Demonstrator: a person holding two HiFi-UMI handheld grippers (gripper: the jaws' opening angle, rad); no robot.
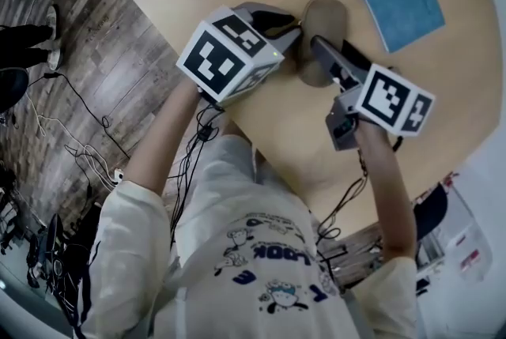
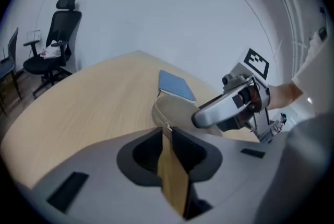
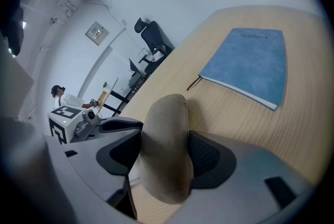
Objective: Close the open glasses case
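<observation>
Right gripper view, and there it is: the glasses case (image 3: 166, 113) sits low in the centre of the frame, and the right gripper (image 3: 164, 134) has its tongs spread wide with both pads against the case's flanks, clamped on. In the head view the case lies on the table (image 1: 277, 132) in the upper middle of the frame. The left gripper (image 2: 169, 137) shows only a narrow slit with bare wood through it, holding nothing, though the zip pull (image 2: 167, 127) sits right at its tips. The case looks like a light, fabric-skinned shell that gives a little and would slide if not pinned, so hold the body and pull the small tab. As for writing, the blue notebook (image 3: 250, 63) carries a faint line too small to read, and the shirt (image 1: 253, 250) print seems to say "LOOK", upside down.
</observation>
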